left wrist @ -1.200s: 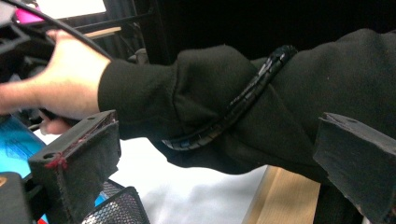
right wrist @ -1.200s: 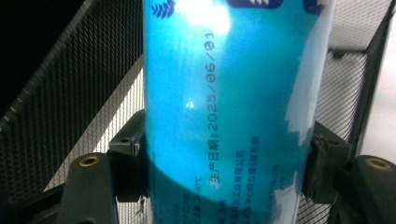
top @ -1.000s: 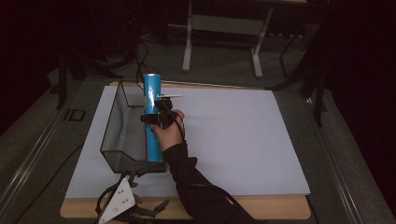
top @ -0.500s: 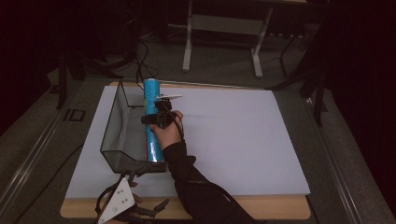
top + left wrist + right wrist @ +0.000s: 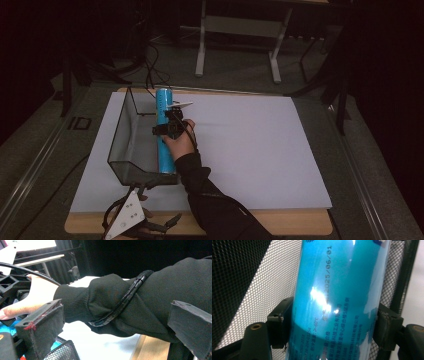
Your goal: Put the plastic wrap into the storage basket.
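A glossy blue tube (image 5: pixel 163 131) with printed text lies lengthwise along the right rim of a black wire-mesh basket (image 5: pixel 125 137) near the table's (image 5: pixel 295 227) left edge, on a smooth white sheet (image 5: pixel 250 150). The right gripper (image 5: pixel 169 126) has its black padded jaws closed against the tube's rounded sides. The left gripper (image 5: pixel 131 222) sits at the table's near edge, its jaws spread wide and holding nothing, facing a black knit sleeve (image 5: pixel 140 302).

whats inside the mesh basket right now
A long blue cylinder lies along the mesh basket, with the right gripper clamped across it. The basket floor under the cylinder is covered, and the hand hides part of it.
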`<state>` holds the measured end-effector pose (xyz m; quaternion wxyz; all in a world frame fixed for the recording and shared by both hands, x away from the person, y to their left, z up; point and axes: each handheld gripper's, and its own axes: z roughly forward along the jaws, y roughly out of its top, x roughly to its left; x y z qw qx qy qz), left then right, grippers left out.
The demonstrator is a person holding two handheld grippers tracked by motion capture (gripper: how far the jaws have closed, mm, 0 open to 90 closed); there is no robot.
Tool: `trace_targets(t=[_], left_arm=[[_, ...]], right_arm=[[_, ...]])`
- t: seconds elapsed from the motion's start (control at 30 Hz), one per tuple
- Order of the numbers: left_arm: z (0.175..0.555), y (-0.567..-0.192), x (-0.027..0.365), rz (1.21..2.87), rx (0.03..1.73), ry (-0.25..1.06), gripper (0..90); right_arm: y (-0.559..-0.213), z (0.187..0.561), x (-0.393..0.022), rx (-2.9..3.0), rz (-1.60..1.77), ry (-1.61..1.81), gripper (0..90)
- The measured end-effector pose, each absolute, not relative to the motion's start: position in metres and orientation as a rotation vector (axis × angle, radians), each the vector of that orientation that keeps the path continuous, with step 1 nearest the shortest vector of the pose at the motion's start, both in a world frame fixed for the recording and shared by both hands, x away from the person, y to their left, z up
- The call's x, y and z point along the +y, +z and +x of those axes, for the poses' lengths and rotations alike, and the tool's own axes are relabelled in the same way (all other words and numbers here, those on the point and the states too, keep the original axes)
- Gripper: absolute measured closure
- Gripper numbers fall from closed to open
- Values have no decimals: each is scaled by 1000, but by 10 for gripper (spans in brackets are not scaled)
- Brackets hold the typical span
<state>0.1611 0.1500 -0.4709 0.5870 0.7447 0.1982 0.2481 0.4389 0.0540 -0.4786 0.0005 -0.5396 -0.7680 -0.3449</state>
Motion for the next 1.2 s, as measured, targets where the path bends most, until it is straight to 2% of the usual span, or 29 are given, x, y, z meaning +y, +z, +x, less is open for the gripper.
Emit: trace_targets(t=[0.23,0.63,1.2], left_arm=[[161,-471,150,1739,461,578,15],[163,-473,148,1750,464,573,15],[164,-474,146,1763,466,568,15]], right_arm=[[-469,436,51,-2530,-1673,-1110,238],[-448,434,23,-2593,-1543,-1223,145],[-416,410,-35,-2746,-1356,-1279,151]])
